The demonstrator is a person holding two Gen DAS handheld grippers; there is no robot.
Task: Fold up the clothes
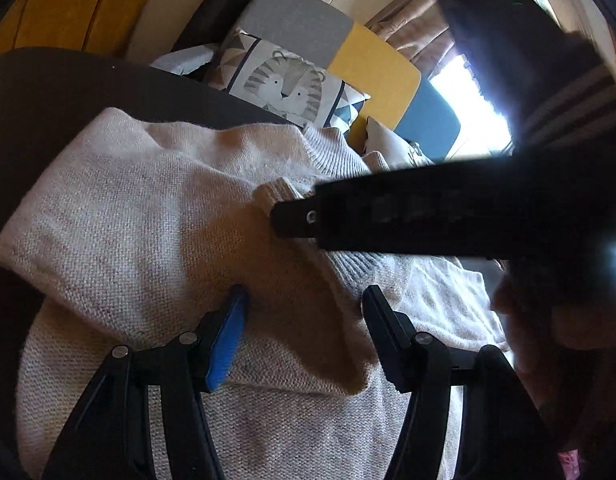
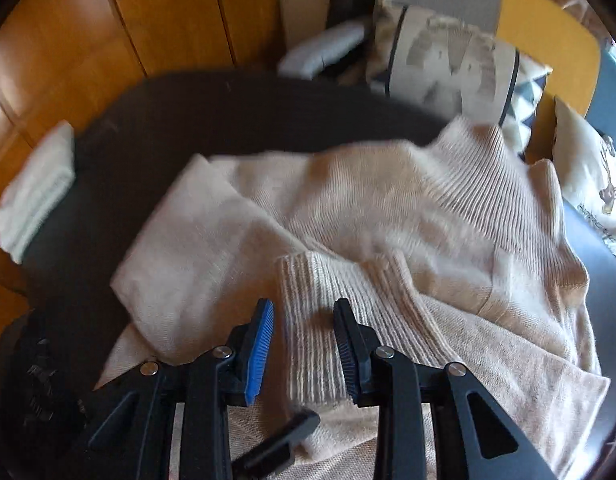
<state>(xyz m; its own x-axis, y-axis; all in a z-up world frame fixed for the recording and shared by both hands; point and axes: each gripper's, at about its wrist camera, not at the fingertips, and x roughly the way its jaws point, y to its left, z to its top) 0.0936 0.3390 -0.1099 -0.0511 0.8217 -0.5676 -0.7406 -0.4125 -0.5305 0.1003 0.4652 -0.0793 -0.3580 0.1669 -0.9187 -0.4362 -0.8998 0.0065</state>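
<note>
Jaws apart on both sides, and neither one is pinching anything. Left gripper (image 1: 304,332) stands wide over the cream sweater (image 1: 148,208), its blue pad (image 1: 228,344) just beside a folded-over flap, with knit lying in the gap but not pressed. Right gripper (image 2: 304,352) is at a narrower gap, straddling the ribbed cuff (image 2: 315,320) of a sleeve that lies across the body of the garment; the pads sit either side of it, apart from the ribbing.

Sweater sits on the dark round table (image 2: 168,120), bunched rather than flat, one sleeve already crossed inward, the ribbed collar (image 2: 479,168) up at the far edge. My read: we're mid-fold, between grips, sleeves being laid in.

To do this well, the right side wants to take that cuff squarely, both layers, before lifting, or the loose knit will slip out. Left should pin or catch the flap's edge, not the middle, so the fold line stays straight. Smooth those ridges near the collar before the next fold goes over.

Further out, a folded pale cloth (image 2: 36,188) rests at the table's left rim, and beyond that the tiger cushion (image 1: 284,84) on the seat.
</note>
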